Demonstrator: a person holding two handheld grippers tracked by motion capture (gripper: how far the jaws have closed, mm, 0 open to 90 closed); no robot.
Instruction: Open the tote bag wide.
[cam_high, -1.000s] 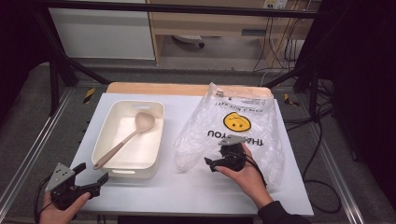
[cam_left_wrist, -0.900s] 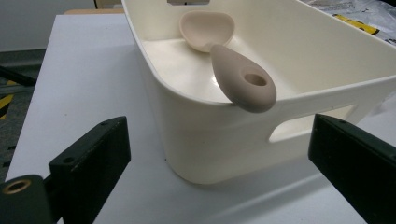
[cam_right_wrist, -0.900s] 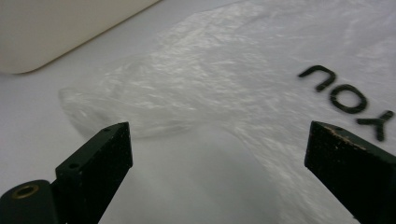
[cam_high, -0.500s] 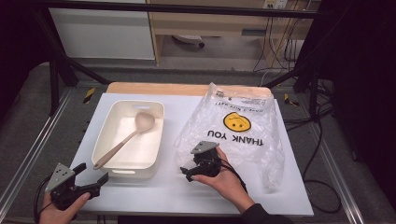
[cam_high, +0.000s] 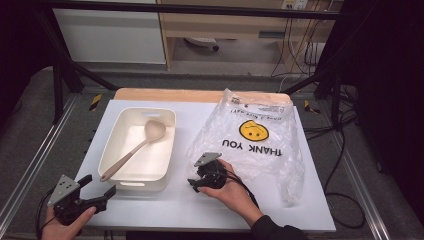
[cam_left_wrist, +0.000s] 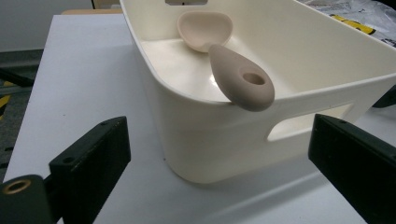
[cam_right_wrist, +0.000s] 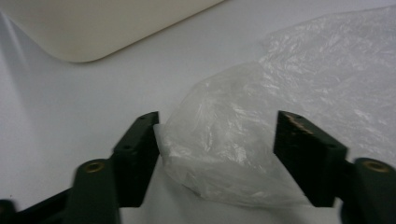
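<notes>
A clear plastic bag with a yellow smiley and "THANK YOU" print lies flat on the right half of the white table. My right gripper is at the bag's near left corner, pointing left. Its jaws have just been closing. In the right gripper view a bunched fold of the bag sits between the jaws of the right gripper, with a gap left at the right pad. A cream tub holds a beige spoon. My left gripper stands open by the tub's near left corner, nothing in it.
The spoon's handle end hangs over the tub's rim, right in front of the left gripper. A wooden board lines the table's far edge. Black frame bars and cables surround the table.
My right gripper has moved left along the bag's near edge to its left corner, and its jaws stand narrower than before. The left gripper has stayed put.
</notes>
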